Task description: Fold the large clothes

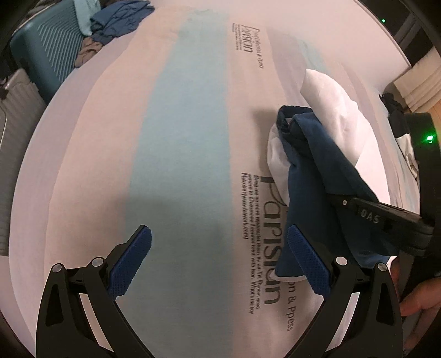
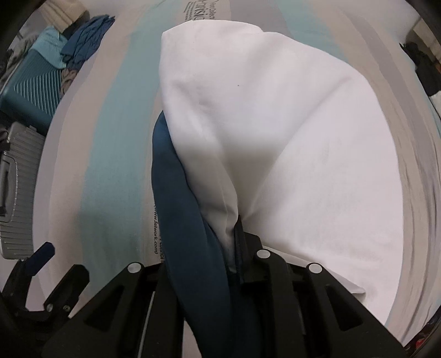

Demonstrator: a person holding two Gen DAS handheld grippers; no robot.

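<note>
- A wide bed cover [image 1: 91, 154] is spread across both views; it is pale pinkish-white, crossed by a broad light-blue stripe [image 1: 187, 132] and printed with dark lettering [image 1: 256, 236].
- The garment [image 2: 275, 124], white with a dark blue part, is seen lying on this cover, to the right of the stripe in the left wrist view.
- Its white portion is shown bunched into a smooth rounded mound with a squared corner at the far end and soft folds running toward the near end.
- Its blue portion [image 2: 171, 192] is gathered into a thick twisted band along the left edge of the white cloth; in the left wrist view a darker ribbed edge is seen at its far tip.
- The right gripper [image 2: 234, 247] is seen with its jaws drawn nearly together on the gathered blue and white cloth, which is pinched between them.
- The left gripper [image 1: 219, 258] is held over the stripe with its jaws wide apart; nothing is between them, and its right blue pad [image 1: 308, 261] is beside the blue cloth.
- A teal suitcase [image 1: 46, 55] is visible at the far left edge, with a heap of blue clothes [image 1: 118, 19] beside it.
</note>
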